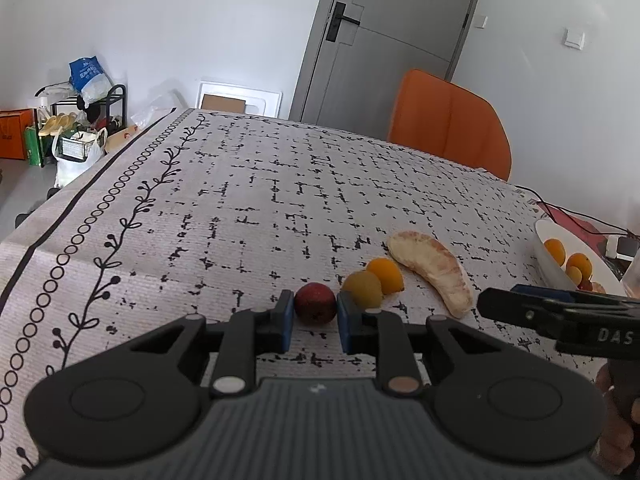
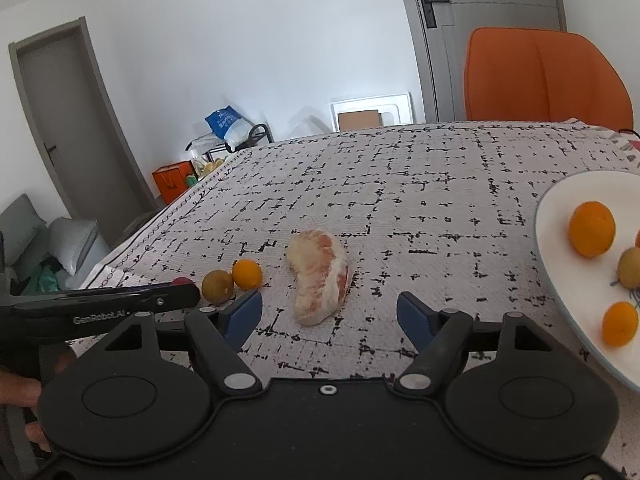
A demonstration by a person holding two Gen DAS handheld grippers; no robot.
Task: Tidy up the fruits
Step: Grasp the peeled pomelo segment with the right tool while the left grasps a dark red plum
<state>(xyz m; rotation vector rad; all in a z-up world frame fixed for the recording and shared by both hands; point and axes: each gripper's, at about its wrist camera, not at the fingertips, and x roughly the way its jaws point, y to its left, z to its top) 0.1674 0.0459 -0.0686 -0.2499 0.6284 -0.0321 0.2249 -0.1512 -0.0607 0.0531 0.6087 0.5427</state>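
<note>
left wrist view: left tongs (image 1: pixel 315 316) clamp the red fruit (image 1: pixel 315 303) on the counter (image 1: pixel 248 200), right tongs (image 2: pixel 330 312) gape before the pomelo segment (image 2: pixel 320 280); plate (image 2: pixel 560 216) part-filled, four fruits left.

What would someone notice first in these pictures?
Probably the left tongs pinching a small dark red fruit on the patterned tablecloth. Next, the big peeled pomelo piece lying ahead of the open right tongs, and the white plate with small orange fruits at the right.
</note>
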